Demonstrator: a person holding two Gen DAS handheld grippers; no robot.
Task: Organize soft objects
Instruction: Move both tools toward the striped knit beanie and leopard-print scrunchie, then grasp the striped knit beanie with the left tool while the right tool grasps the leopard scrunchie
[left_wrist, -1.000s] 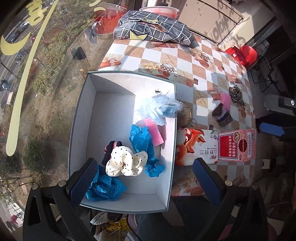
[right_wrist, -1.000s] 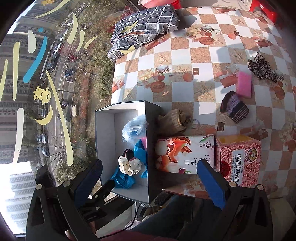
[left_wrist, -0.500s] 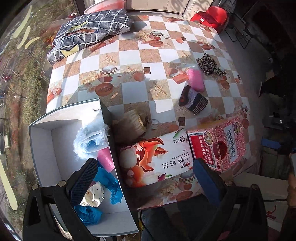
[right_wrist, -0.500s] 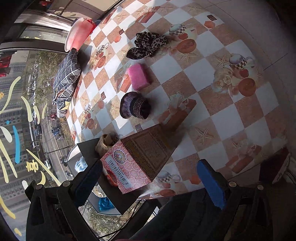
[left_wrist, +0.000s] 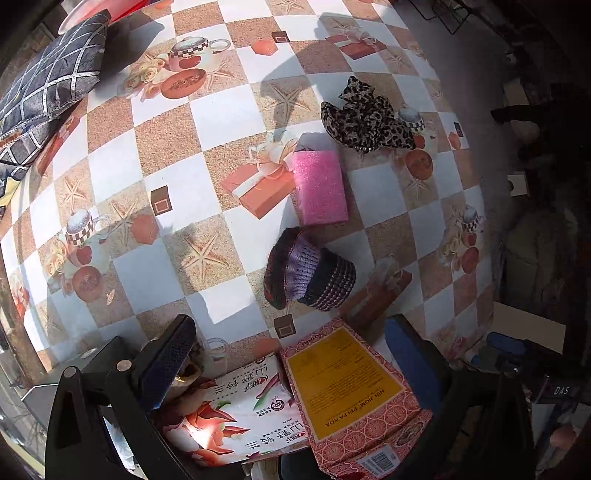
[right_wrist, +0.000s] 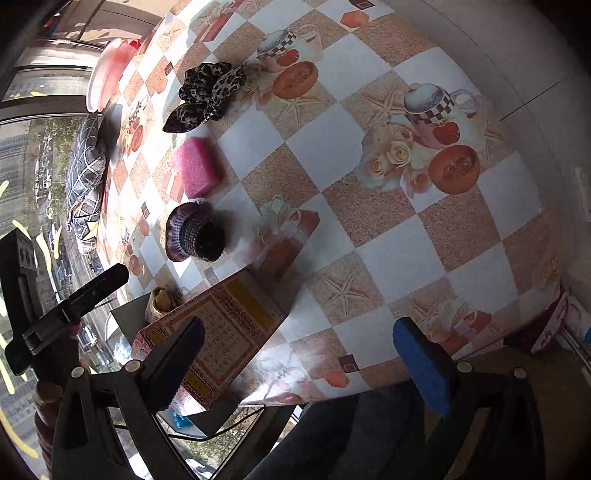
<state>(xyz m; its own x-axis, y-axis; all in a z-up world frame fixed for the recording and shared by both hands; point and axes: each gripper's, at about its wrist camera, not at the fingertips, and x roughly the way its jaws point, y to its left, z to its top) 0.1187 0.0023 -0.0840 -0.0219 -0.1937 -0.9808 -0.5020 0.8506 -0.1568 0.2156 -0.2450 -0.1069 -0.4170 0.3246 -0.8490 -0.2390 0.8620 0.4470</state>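
Hiding behind cartons (left_wrist: 354, 391), the box (right_wrist: 127, 317) (mostly unseen); both jaws released, empty.

A table covered in a checkered beige-and-white oilcloth printed with teapots and starfish (left_wrist: 221, 110) lies in hard sunlight. A tall glass window (right_wrist: 33, 155) overlooks a street. A pale grey floor (right_wrist: 535, 74) borders it.
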